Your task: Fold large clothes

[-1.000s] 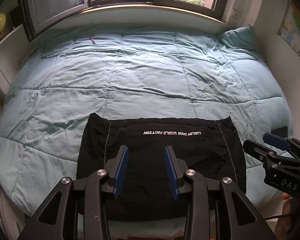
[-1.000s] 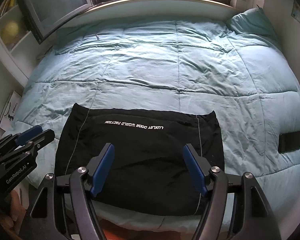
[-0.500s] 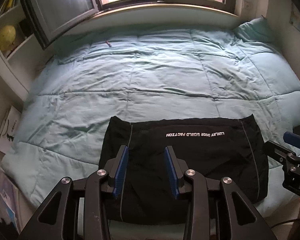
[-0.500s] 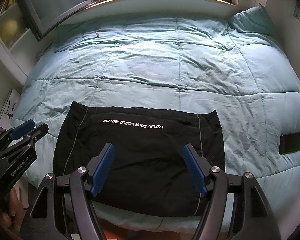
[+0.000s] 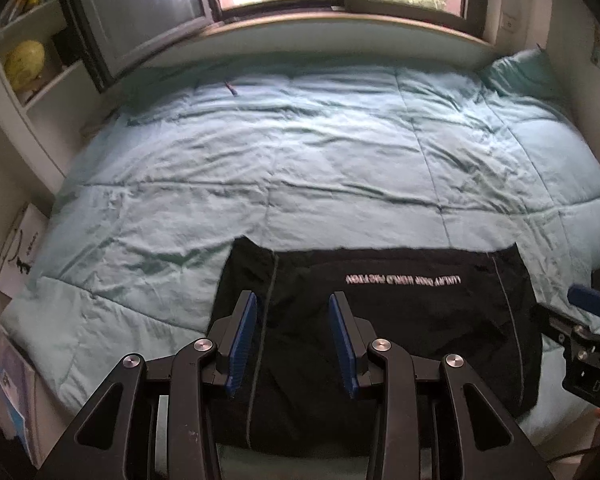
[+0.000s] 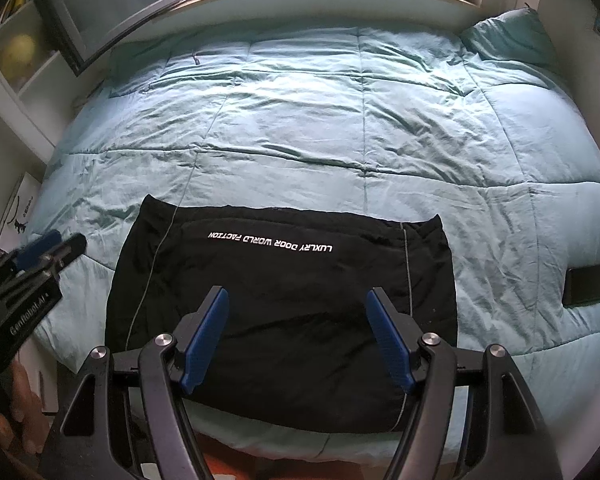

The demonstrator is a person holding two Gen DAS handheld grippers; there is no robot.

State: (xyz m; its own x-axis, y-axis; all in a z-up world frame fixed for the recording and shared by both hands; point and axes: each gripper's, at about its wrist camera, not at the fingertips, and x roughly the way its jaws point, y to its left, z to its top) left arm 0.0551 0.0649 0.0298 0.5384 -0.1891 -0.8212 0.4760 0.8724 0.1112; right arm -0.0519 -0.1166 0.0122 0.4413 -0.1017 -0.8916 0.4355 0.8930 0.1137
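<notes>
The black garment (image 6: 284,304) lies folded flat at the near edge of the bed (image 6: 340,120). Left claw (image 5: 294,340) and right claw (image 6: 296,340) hover spread, empty. Folding appears nearly complete; next move likely requires gripping an edge.

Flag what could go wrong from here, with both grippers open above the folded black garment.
The folded black garment lies at the near edge of the teal quilted duvet; a careless pull could drag it off. The dark flat phone-like object beside it could get swept along. Pinching too deep might catch the duvet too.
</notes>
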